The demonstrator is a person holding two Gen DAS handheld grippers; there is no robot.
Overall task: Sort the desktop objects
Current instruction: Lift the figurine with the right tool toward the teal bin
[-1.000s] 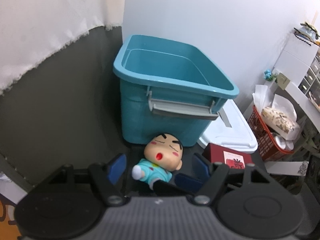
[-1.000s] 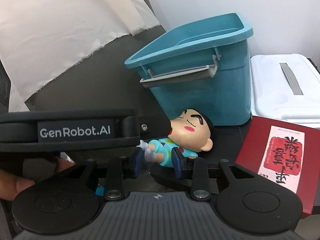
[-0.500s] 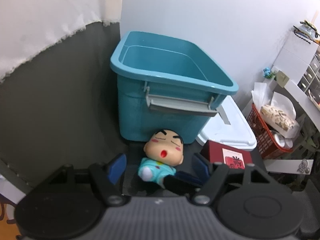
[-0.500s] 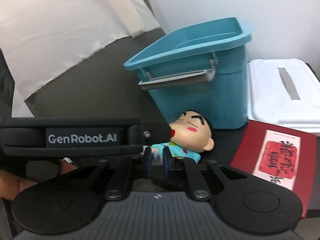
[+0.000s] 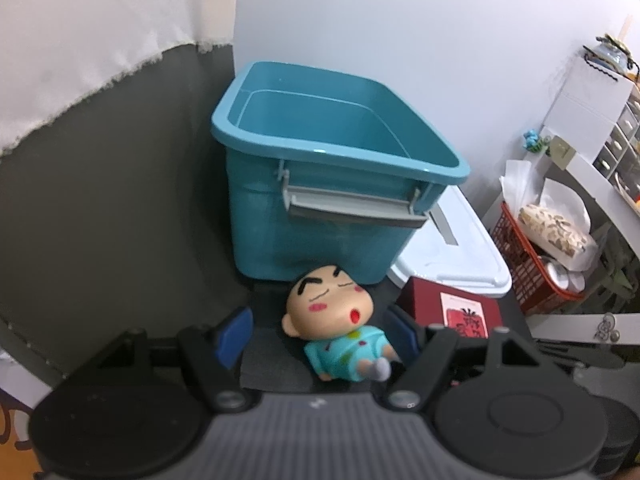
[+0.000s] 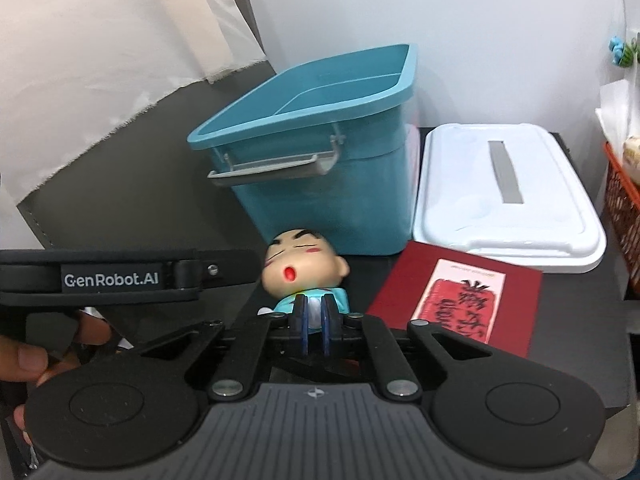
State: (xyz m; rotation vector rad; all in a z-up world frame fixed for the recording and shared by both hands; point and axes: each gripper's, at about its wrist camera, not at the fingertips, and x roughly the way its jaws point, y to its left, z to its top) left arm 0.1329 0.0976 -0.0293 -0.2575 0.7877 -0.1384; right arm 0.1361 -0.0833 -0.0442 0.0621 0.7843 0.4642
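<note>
A cartoon boy figurine (image 5: 340,328) in a light blue outfit lies on the dark desk in front of an empty teal bin (image 5: 328,184). My right gripper (image 6: 314,320) is shut on the figurine's (image 6: 300,276) lower body, fingers close together around it. My left gripper (image 5: 320,332) is open, its blue pads either side of the figurine without touching it. The left gripper's black body crosses the left of the right wrist view (image 6: 120,280), held by a hand. The bin (image 6: 320,160) stands just behind the figurine.
A dark red booklet (image 6: 460,300) lies right of the figurine. A white lid (image 6: 500,200) lies right of the bin. A red basket (image 5: 536,264) with wrapped items stands at the far right. A cream cloth (image 5: 80,40) hangs at the back left.
My right gripper has closed on the figurine's lower body. The figurine has turned, its head now pointing toward the bin. My left gripper stays open.
</note>
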